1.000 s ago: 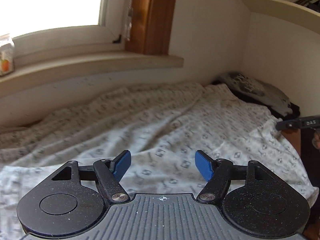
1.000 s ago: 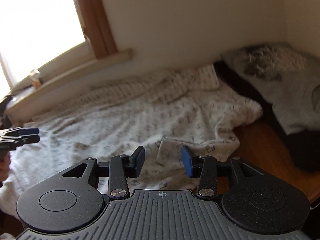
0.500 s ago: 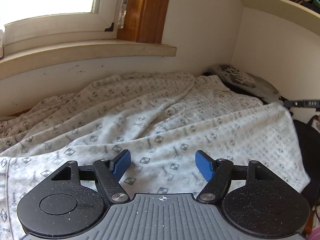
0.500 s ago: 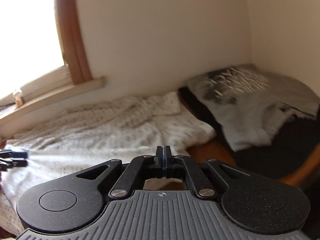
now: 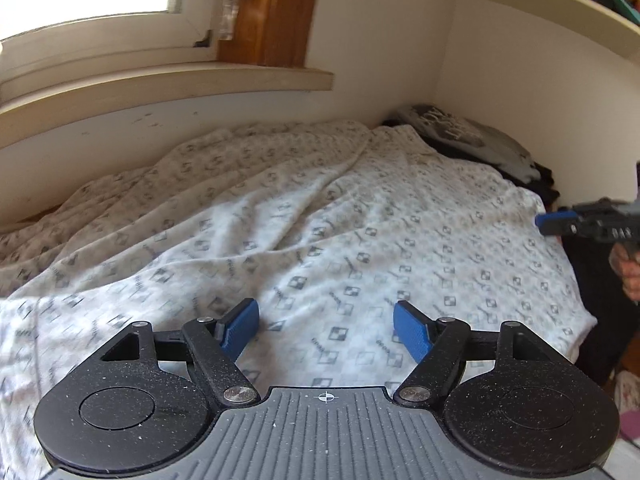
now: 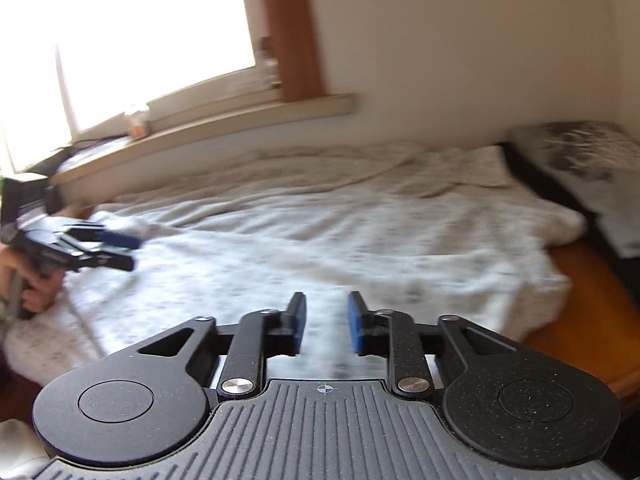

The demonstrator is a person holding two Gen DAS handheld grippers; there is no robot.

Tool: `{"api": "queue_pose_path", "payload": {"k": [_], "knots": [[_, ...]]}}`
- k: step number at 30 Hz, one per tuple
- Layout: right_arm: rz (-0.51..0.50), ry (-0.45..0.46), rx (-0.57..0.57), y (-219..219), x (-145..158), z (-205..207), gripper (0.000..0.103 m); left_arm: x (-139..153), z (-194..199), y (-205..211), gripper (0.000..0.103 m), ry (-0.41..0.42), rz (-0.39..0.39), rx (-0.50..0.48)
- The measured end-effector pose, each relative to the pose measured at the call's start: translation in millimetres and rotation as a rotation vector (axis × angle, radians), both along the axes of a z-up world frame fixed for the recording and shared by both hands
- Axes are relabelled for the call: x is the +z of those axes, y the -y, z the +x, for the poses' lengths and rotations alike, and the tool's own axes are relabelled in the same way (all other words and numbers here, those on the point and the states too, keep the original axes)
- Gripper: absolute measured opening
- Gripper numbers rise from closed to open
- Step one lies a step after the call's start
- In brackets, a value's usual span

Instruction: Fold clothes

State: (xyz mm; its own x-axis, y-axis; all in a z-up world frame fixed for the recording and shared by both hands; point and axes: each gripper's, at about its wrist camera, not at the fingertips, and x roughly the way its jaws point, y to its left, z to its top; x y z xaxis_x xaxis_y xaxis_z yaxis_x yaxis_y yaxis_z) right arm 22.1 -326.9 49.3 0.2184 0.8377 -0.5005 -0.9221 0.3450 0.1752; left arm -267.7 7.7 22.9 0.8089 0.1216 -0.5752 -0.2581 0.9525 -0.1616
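A white garment printed with small grey squares (image 5: 320, 216) is lying spread and rumpled across the middle of both frames, on a brown wooden surface (image 6: 592, 320). The left gripper (image 5: 326, 330) is hovering low over its near edge, blue-padded jaws standing wide apart with nothing between them. The right gripper (image 6: 326, 322) is angling down over the cloth; its jaws have just been opening to a narrow gap, seemingly empty, though the view is blurred. A grey printed T-shirt (image 5: 460, 132) is lying at upper right beyond the garment, below a cream window sill (image 5: 168, 80).
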Motion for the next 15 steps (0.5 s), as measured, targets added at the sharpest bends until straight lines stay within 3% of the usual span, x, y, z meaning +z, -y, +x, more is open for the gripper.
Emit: {"api": "queue_pose_path", "payload": {"k": [4, 6, 7, 8, 10, 15], "knots": [[0.002, -0.008, 0.062, -13.7, 2.2, -24.0, 0.048, 6.3, -14.7, 6.0, 0.087, 0.015, 0.042, 0.056], [-0.013, 0.036, 0.093, -22.1, 2.7, -41.1, 0.054, 11.1, -28.3, 12.1, 0.092, 0.021, 0.072, 0.087], [-0.018, 0.053, 0.105, -24.7, 3.2, -47.1, 0.060, 13.8, -36.4, 12.7, 0.101, 0.028, 0.062, 0.110], [-0.021, 0.063, 0.122, -30.5, 2.9, -55.9, 0.063, 16.7, -45.2, 12.7, 0.103, 0.036, 0.054, 0.136], [-0.023, 0.074, 0.158, -43.0, 2.2, -72.0, 0.072, 23.7, -63.9, 11.8, 0.103, 0.051, 0.046, 0.197], [-0.024, 0.082, 0.253, -77.0, -1.8, -107.5, 0.083, 38.2, -104.6, 9.4, 0.103, 0.074, 0.055, 0.346]]}}
